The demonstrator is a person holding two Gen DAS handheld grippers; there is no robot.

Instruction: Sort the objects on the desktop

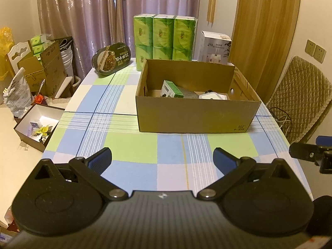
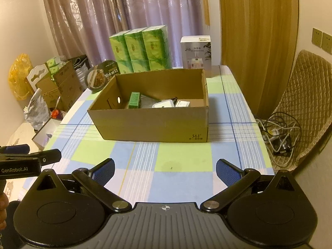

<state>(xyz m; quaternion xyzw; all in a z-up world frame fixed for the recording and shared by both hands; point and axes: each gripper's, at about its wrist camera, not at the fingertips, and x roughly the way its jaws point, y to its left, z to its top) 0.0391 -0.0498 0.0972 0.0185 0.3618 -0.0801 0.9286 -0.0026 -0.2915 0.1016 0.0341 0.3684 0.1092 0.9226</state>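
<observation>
Purple curtains [image 1: 99,20] hang behind a bench [image 1: 132,145] with a checked cloth. Ahead of both sets of jaws sits a brown cardboard box [image 2: 153,122] marked "361°". A small green box [image 2: 134,100] and a white case [image 2: 164,104] lie inside it. Past it stands a white box [image 2: 196,51] reading "J10", beside green tissue packs [image 1: 164,39]. The left gripper [image 1: 162,160], marked "GenRobot.AI", and the right gripper [image 2: 165,171] both have jaws wide apart, holding nothing.
</observation>
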